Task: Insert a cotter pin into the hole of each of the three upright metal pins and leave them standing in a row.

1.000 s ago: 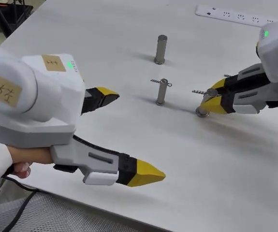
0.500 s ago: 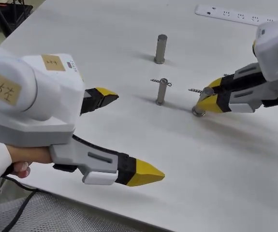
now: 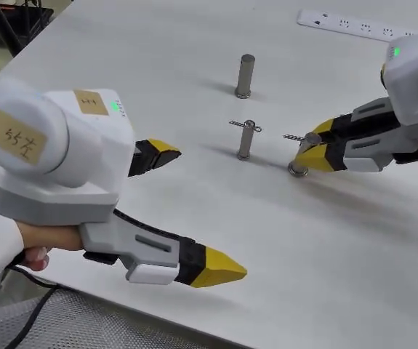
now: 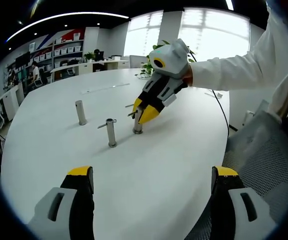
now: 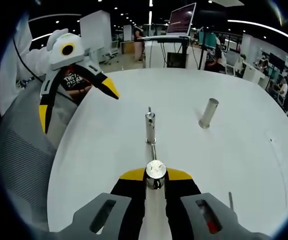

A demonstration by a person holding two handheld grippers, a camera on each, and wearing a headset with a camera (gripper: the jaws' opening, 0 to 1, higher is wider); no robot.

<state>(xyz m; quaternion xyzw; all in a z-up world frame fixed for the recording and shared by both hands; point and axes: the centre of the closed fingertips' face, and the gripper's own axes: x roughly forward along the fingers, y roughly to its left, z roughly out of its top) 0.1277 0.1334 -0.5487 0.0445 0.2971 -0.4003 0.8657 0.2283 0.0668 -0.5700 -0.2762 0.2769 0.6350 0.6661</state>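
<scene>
Three pins stand on one bench (image 3: 121,51): the far pin (image 3: 246,75), the middle pin (image 3: 246,142) and the near pin (image 3: 297,168). Two cotters are counted, each through the top of a pin: the first cotter (image 3: 245,126) in the middle pin, the second cotter (image 3: 294,137) in the near pin. That makes two pins with a cotter and one bare. One thin sliver (image 5: 230,199) lies on the bench in the right gripper view, too small to tell what it is. There are two tongs, the left tongs (image 3: 201,212) and the right tongs (image 3: 307,149), one power strip (image 3: 354,23) and one mesh chair (image 3: 78,323)
</scene>
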